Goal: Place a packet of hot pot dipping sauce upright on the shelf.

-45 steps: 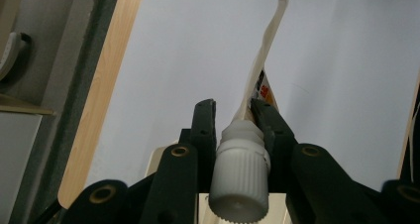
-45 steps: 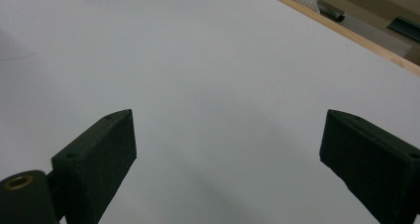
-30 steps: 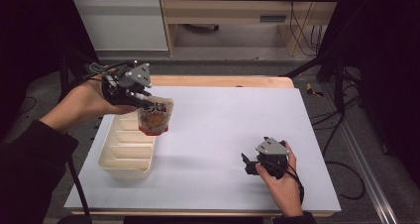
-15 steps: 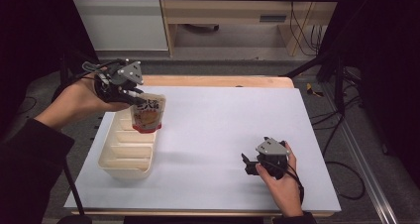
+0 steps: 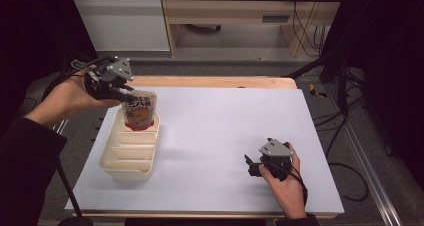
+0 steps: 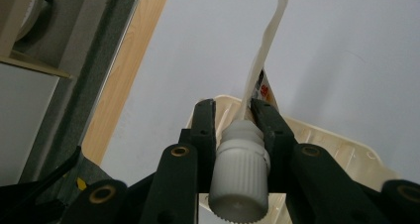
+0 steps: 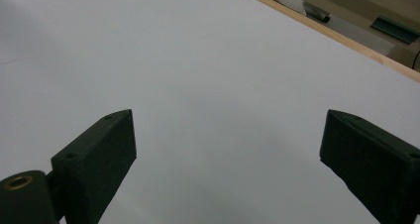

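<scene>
From where I stand, the left gripper (image 5: 131, 93) has its jaws pinched on the neck of a spouted pouch (image 5: 139, 111), just under the white screw cap (image 6: 239, 177), and the pouch hangs from that grip with its red bottom inside the far compartment of the cream divided tray (image 5: 116, 166) near the worktop's left edge. A second ago the pouch hung nearer the middle of the tray's length, tilted and out toward the sheet; since then the hand has carried it toward the far end and brought it more upright, so the base now looks to be seated between the tray walls, though I cannot tell whether it bears its own weight yet. In the left gripper view the thin edge of the pouch rises above the jaws, with the tray rim beneath. To my eye that puts the job close to its end: what remains is to loosen the grip and see if the pouch stands or slumps against the wall. The right gripper (image 5: 253, 165) has not moved; it rests with jaws spread wide over bare white sheet near the worktop's near right corner, holding nothing.
</scene>
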Motion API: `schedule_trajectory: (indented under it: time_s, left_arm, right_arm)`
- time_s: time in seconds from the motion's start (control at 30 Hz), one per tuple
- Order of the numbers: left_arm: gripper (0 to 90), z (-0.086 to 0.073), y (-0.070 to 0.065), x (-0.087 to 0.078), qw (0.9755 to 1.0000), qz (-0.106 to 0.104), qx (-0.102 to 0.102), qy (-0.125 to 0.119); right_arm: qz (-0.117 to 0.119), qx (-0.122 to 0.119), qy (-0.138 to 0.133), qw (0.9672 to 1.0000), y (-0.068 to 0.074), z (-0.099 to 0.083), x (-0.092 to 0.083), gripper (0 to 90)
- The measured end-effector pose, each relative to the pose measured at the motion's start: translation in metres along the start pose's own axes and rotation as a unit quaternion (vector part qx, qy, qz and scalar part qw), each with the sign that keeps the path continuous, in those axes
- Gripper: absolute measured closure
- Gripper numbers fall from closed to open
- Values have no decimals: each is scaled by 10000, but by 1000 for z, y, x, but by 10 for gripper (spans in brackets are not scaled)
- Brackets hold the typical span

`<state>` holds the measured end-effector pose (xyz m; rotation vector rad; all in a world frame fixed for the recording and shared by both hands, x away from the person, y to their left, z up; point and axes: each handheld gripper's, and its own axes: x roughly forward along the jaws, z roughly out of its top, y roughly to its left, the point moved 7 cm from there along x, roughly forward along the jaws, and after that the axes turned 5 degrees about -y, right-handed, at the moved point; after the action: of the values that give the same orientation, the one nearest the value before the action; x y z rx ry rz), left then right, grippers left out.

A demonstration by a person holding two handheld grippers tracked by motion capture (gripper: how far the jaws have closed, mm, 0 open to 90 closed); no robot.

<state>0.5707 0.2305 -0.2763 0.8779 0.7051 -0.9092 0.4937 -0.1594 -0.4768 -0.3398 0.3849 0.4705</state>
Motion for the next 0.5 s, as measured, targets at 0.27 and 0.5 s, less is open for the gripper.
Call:
schedule_trajectory:
  time_s: [0.27,0.5]
  left_arm:
    - [730,-6,7,6,10000,-69,41,7]
    - [730,-12,15,12,9999,-128,60,21]
  right_arm:
    - [26,-35,29,10000,1,-1,1,79]
    - [56,-49,78,9999,1,-3,3,81]
